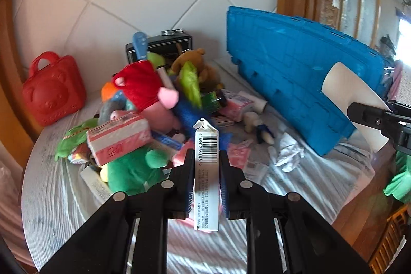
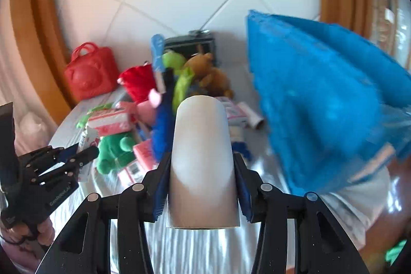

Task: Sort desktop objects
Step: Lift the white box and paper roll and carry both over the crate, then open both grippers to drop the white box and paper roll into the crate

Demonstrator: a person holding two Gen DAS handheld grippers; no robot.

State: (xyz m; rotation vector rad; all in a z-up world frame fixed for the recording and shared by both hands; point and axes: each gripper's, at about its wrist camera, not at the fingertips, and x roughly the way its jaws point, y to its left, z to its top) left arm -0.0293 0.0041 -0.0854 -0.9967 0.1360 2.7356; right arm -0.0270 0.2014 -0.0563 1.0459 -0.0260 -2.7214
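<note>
My left gripper (image 1: 206, 158) is shut on a narrow white carton with a barcode (image 1: 206, 143), held up above the cloth-covered table. My right gripper (image 2: 203, 158) is shut on a pale cardboard tube (image 2: 201, 158), which also shows at the right edge of the left wrist view as the tube (image 1: 352, 94). The left gripper (image 2: 74, 158) appears at the left of the right wrist view, with a hand under it. Below both lies a heap of desktop things: a red-hooded pink plush (image 1: 149, 91), a green plush (image 1: 128, 171), a brown bear (image 1: 195, 63) and a pink-and-white box (image 1: 118, 140).
A blue plastic crate (image 1: 295, 73) stands tipped on the right of the table, close to the tube. A red bear-faced case (image 1: 51, 91) sits at the back left and a black box (image 1: 164, 45) at the back wall. Crumpled white paper (image 1: 287, 150) lies on the striped cloth (image 1: 64, 197).
</note>
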